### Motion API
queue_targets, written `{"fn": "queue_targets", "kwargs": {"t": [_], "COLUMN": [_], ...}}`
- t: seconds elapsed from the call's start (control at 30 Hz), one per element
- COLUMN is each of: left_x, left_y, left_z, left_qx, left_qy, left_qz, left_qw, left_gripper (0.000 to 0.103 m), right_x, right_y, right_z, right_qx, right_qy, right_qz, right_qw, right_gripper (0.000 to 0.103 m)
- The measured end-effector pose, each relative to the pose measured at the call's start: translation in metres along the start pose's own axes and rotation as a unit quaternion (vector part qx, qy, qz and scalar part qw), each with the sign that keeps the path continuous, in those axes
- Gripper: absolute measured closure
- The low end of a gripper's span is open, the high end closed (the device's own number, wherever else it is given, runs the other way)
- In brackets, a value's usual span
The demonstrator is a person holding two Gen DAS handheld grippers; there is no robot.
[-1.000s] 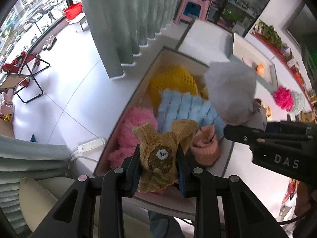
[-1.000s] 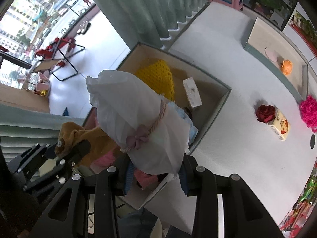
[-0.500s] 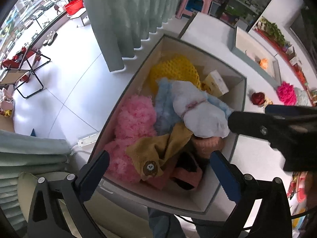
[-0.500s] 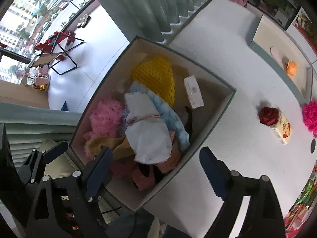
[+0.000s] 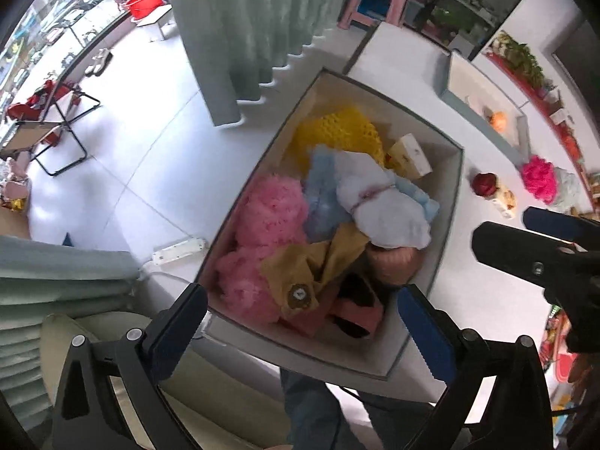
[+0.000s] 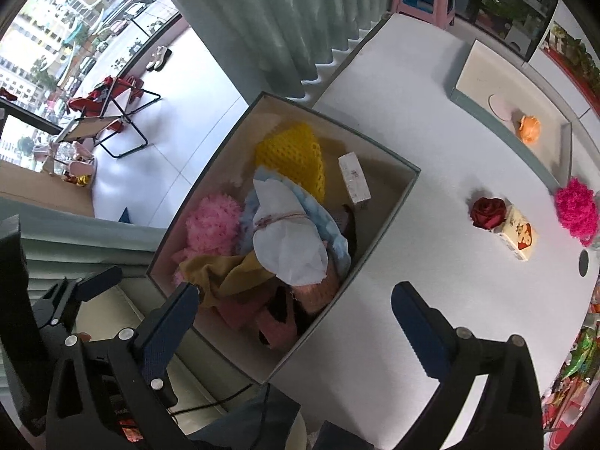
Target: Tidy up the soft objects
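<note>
The left gripper (image 5: 302, 322) and right gripper (image 6: 296, 320) have let go and gape empty; the brown bear cloth (image 5: 311, 266) and white pouch (image 6: 287, 240) now lie in the box (image 6: 390, 206) mid-frame; two more tidied.

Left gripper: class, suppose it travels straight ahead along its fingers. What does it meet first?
Probably the mustard cloth with the bear patch on top of the pile in the box. The left gripper is open and empty, and depth is hard to judge through the fisheye.
</note>
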State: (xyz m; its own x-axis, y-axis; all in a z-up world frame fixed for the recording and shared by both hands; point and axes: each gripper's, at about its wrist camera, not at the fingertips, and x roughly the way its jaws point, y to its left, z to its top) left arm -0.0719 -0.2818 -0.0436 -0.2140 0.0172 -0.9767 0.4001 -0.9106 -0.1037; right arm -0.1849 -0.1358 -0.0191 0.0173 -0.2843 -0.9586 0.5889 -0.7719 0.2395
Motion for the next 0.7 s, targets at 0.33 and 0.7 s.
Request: {"fn": "queue_targets", "kwargs": {"t": [0.33, 0.7], "left_x": [-0.015, -0.015], "left_y": [-0.008, 0.001], "left_z": [-0.004, 0.001], "left_qx": [0.022, 0.020], "left_qy": [-0.025, -0.023], "left_qz": [0.003, 0.004], "left_qw": [0.9994, 0.9995], "left_gripper": [0.001, 0.001], "right_x": [-0.004, -0.009], "right_y": [0.004, 0.012], "right_z": [-0.004, 0.000], "right_qx": [-0.003, -0.008], "right_qy": [0.002, 0.001], "right_qz": [-0.008, -0.021], "right_qw": [1.000, 1.000], "right_gripper": [0.000, 0.000]}}
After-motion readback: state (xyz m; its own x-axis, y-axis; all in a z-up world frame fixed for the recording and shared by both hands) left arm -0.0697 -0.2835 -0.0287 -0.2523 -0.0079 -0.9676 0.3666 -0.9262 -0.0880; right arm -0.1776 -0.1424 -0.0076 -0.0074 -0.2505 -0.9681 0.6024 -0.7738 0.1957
